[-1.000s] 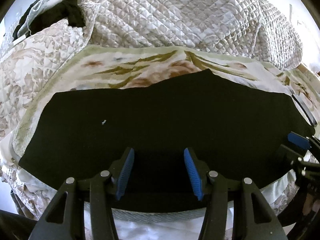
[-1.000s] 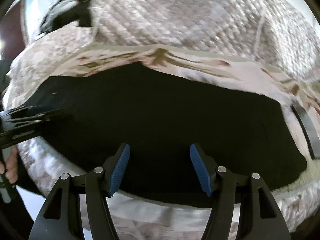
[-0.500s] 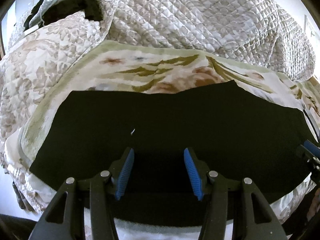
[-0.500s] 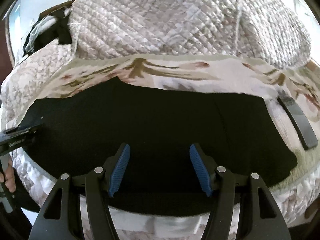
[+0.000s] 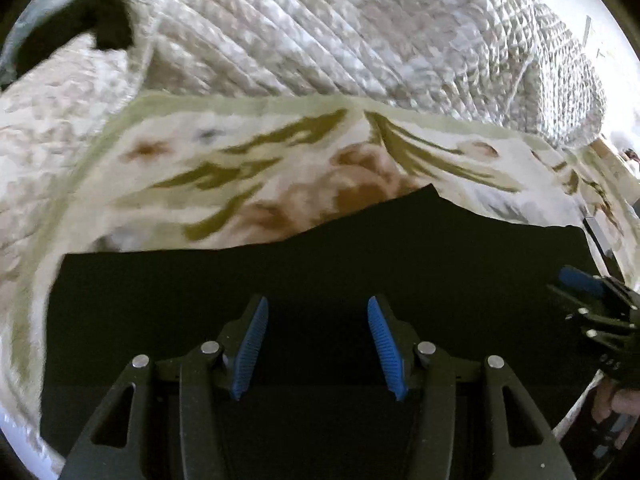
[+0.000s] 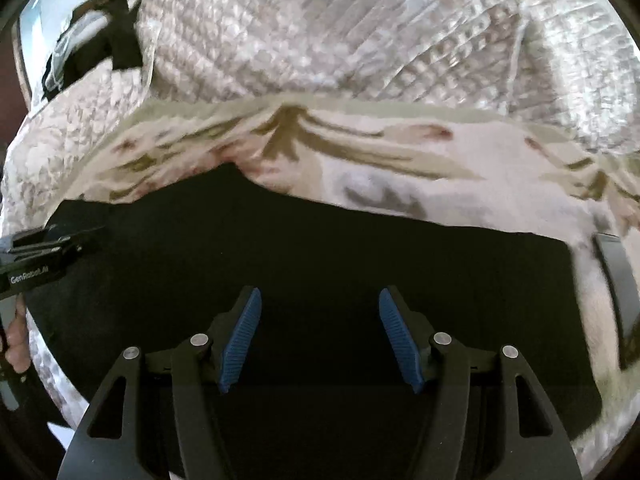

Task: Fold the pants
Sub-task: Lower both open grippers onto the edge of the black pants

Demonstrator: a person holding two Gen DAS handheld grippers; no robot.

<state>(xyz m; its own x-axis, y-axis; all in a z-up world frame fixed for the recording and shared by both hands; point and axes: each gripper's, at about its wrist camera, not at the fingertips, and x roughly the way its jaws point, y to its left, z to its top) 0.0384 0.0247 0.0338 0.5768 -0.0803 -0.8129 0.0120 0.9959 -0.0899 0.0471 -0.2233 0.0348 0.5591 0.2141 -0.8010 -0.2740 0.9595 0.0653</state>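
Note:
Black pants (image 5: 320,264) lie flat across a floral bedspread (image 5: 248,168), filling the lower half of both views; they also show in the right wrist view (image 6: 320,248). My left gripper (image 5: 316,344) is open and empty, its blue pads just above the near part of the pants. My right gripper (image 6: 320,336) is open and empty over the same cloth, further right. The right gripper also shows at the right edge of the left wrist view (image 5: 592,300). The left gripper shows at the left edge of the right wrist view (image 6: 44,256).
A bunched quilted blanket (image 5: 340,28) rises behind the pants. Dark clothing (image 6: 100,48) lies at the far left. A flat dark strap-like object (image 6: 616,276) lies on the bedspread right of the pants. The bed edge runs below the grippers.
Both grippers have moved in closer over the pants, which now fill more of each view. Both stay open. The pants have not moved.

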